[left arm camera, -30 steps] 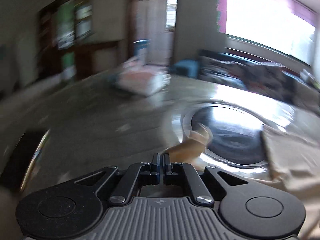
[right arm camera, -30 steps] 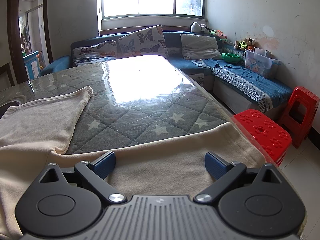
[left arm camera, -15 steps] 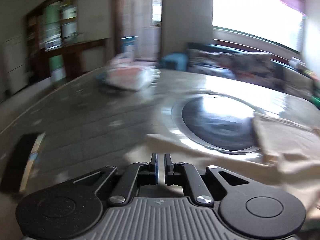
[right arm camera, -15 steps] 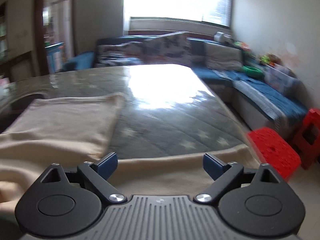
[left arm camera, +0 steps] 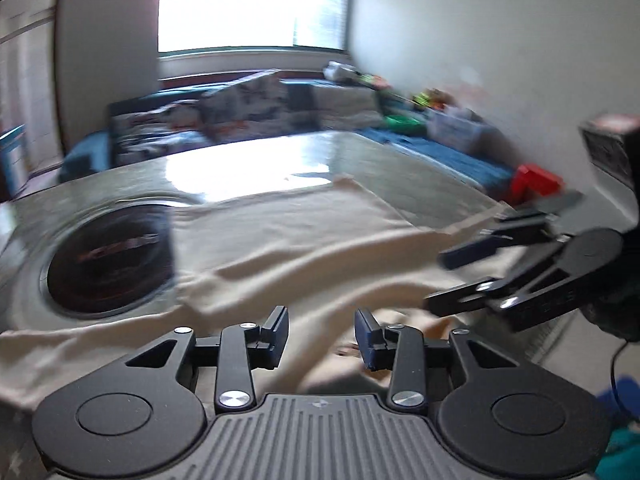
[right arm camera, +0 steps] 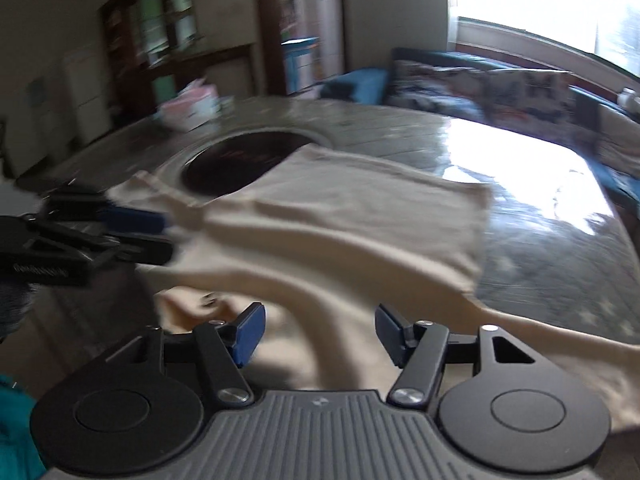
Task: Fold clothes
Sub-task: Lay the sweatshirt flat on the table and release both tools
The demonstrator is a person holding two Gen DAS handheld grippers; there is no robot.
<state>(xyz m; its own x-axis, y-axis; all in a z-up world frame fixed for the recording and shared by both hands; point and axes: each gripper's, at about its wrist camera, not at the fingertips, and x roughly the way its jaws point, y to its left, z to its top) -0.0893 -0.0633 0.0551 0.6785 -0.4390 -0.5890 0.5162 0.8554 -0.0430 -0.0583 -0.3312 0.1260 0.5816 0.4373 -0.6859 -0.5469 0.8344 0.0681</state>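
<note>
Garment: a cream-beige soft knit garment [left arm camera: 304, 232] lies spread across the tabletop, rumpled into long ridges near the front edge; its far part lies flat, with one corner reaching toward the bright glare from the window.
Garment edge: on the left it overlaps the rim of a round dark glass panel [left arm camera: 108, 256] set into the tabletop; the right wrist view shows the same overlap [right arm camera: 340, 208].
Tabletop: a grey quilted star-patterned cover under a glossy clear sheet [right arm camera: 560, 256], bare to the right of the garment.
Left gripper: the left gripper [left arm camera: 321, 336] sits low over the near folds of the garment, its blue-padded fingers [left arm camera: 278, 330] released, with cloth visible in the gap between them and nothing grasped.
Right gripper: the right gripper [right arm camera: 318, 334] is likewise just above the near cloth, fingers [right arm camera: 250, 330] spread wide and holding nothing; a raised fold runs between them.
Cross views: each gripper appears in the other's camera, the right one at the right edge [left arm camera: 460, 276], the left one at the left edge [right arm camera: 160, 232], both blurred and both with fingers apart.
Surroundings: a blue sofa with patterned cushions [left arm camera: 248, 112] stands behind the tabletop, a red plastic stool [left arm camera: 536, 184] beside it on the right.
</note>
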